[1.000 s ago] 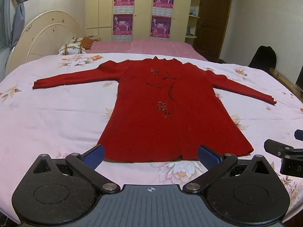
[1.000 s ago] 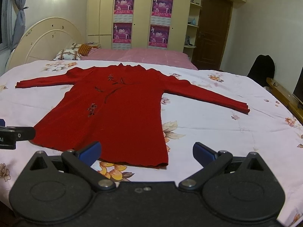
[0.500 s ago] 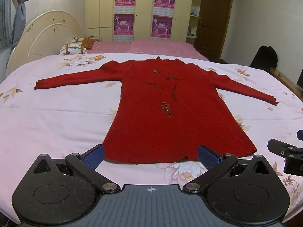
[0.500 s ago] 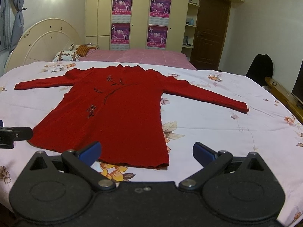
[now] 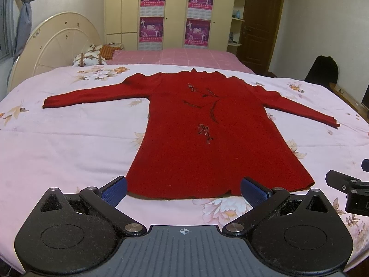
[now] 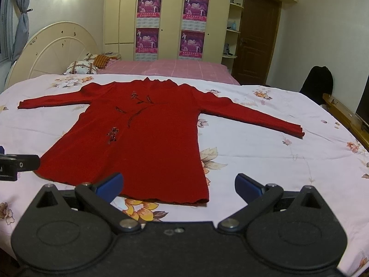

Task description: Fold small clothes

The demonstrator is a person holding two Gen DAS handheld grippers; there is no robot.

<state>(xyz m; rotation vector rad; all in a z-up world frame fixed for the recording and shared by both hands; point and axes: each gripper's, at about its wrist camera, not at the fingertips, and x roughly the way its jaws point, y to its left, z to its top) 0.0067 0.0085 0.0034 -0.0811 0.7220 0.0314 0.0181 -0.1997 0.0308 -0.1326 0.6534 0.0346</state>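
Note:
A red long-sleeved knit top (image 5: 203, 136) lies flat and face up on the floral bedspread, sleeves spread out, hem toward me; it also shows in the right wrist view (image 6: 147, 138). My left gripper (image 5: 183, 190) is open and empty, hovering just in front of the hem. My right gripper (image 6: 178, 184) is open and empty, in front of the hem's right corner. The right gripper's tip shows at the right edge of the left wrist view (image 5: 346, 184); the left gripper's tip shows at the left edge of the right wrist view (image 6: 18, 164).
The pale pink floral bedspread (image 5: 57, 143) covers a wide bed. A cream headboard (image 5: 53, 50) and pillows (image 5: 90, 58) stand at the far left. A second pink bed (image 5: 175, 55), wardrobes, a door and a dark chair (image 5: 321, 71) are behind.
Both grippers have shifted slightly; the top sits a little further right in the left wrist view. Jaws stay open.

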